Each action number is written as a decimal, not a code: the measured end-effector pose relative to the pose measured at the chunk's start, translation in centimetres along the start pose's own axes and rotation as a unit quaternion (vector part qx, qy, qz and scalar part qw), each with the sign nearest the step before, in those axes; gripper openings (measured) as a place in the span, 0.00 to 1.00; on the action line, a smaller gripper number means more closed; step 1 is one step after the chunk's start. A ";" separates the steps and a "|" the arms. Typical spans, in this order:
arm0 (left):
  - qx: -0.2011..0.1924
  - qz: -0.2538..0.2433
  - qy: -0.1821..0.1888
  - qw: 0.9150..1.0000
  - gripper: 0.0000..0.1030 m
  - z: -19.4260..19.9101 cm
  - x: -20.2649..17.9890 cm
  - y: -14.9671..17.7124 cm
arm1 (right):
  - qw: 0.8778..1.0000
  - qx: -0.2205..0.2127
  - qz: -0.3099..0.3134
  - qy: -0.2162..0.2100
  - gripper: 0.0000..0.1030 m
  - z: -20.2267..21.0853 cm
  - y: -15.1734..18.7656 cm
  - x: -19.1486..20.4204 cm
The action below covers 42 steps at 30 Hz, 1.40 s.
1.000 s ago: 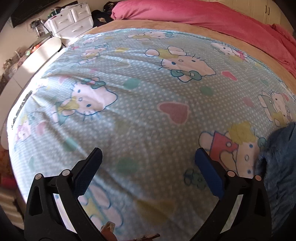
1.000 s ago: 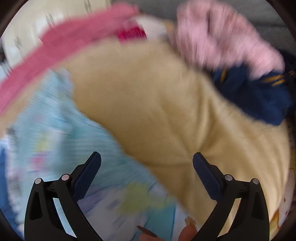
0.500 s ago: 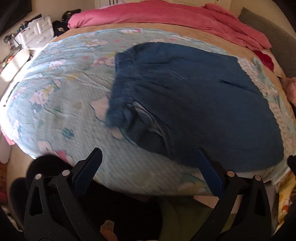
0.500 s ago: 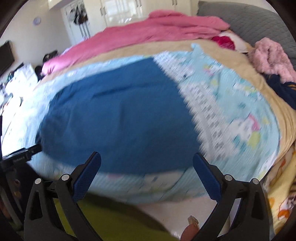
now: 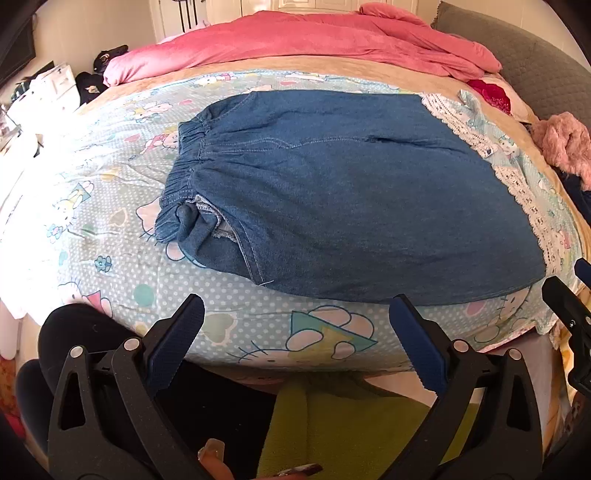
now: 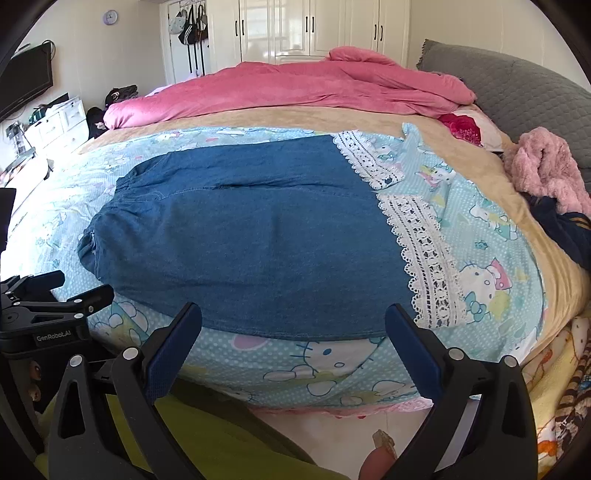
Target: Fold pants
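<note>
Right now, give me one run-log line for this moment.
left gripper: open, empty | right gripper: open, empty | denim pants: flat on bed, untouched | step: approach

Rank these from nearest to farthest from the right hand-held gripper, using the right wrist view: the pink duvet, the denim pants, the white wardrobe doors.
From the right hand-held gripper:
1. Denim pants, spread flat on the patterned sheet right beyond the fingertips.
2. Pink duvet, bunched along the bed's far side.
3. White wardrobe doors, against the back wall behind the bed.

Denim pants (image 5: 332, 206) flat on bedsheet (image 5: 110, 229)
</note>
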<state>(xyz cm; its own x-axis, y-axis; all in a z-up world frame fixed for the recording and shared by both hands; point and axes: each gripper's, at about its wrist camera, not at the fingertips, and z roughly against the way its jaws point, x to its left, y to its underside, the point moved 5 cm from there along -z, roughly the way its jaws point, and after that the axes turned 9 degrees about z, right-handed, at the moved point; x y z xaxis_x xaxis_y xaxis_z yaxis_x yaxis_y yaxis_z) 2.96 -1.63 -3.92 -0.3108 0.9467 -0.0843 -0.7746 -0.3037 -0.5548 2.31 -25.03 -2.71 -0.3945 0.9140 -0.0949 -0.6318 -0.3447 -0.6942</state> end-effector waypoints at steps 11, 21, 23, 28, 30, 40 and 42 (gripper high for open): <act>-0.013 -0.004 -0.007 1.000 0.92 0.8 0.0 -0.2 | 1.000 0.001 0.005 -0.003 0.96 -0.1 -0.2 0.4; -0.015 -0.003 -0.007 1.000 0.92 1.0 0.1 -0.4 | 1.000 0.002 0.009 -0.005 0.96 -0.3 -0.4 1.1; -0.015 -0.003 -0.007 1.000 0.92 1.0 0.0 -0.3 | 1.000 0.005 0.009 -0.006 0.96 -0.4 -0.4 1.1; -0.015 -0.002 -0.008 1.000 0.92 1.0 0.1 -0.3 | 1.000 0.005 0.004 -0.005 0.96 -0.3 -0.3 0.9; -0.015 -0.002 -0.009 1.000 0.92 1.0 0.1 -0.3 | 1.000 0.005 0.004 -0.004 0.96 -0.3 -0.3 0.9; -0.014 0.000 -0.009 1.000 0.92 1.0 0.2 -0.2 | 1.000 0.011 0.004 -0.002 0.96 -0.5 -0.1 1.0; -0.014 0.000 -0.010 1.000 0.92 1.0 0.2 -0.2 | 1.000 0.010 0.004 -0.003 0.96 -0.5 -0.1 1.0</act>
<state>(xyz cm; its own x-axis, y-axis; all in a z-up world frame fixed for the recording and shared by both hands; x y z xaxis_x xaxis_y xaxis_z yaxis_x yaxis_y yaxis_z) 2.49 -1.45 -3.02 -0.3221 0.9442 -0.0690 -0.7583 -0.3009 -0.5783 2.32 -23.99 -3.06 -0.4033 0.9100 -0.0967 -0.6418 -0.3566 -0.6789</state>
